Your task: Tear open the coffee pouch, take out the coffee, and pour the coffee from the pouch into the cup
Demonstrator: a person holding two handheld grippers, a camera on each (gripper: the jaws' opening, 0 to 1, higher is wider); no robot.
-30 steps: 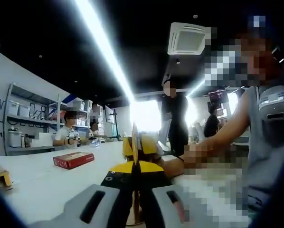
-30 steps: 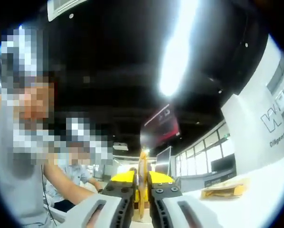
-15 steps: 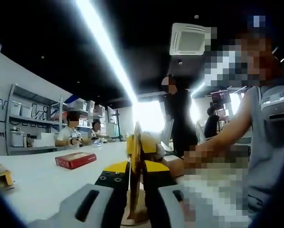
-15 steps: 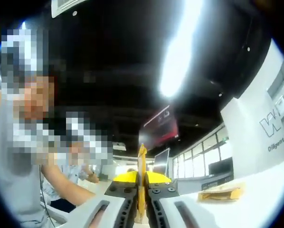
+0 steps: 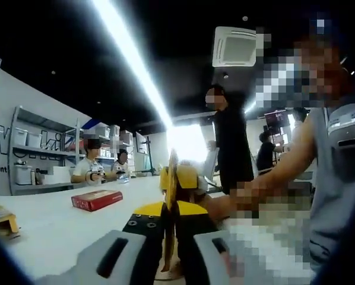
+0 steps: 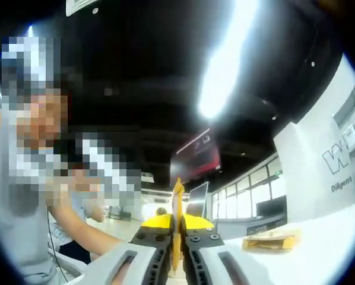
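A thin yellow-brown coffee pouch stands edge-on in front of me, upright above the white table. My left gripper is shut on its lower part. Just beyond it, my right gripper shows as a yellow block against the same pouch. In the right gripper view the pouch rises as a narrow strip from between the closed jaws of my right gripper. No cup is in sight.
A red box lies on the table to the left, with a yellow-brown object at the near left edge. Another flat brown pouch lies on the table. A person sits close by; another in black stands behind.
Both views have drifted slightly with the hands. The pouch stays pinched by both grippers. The standing person in black has stepped a little to the right.
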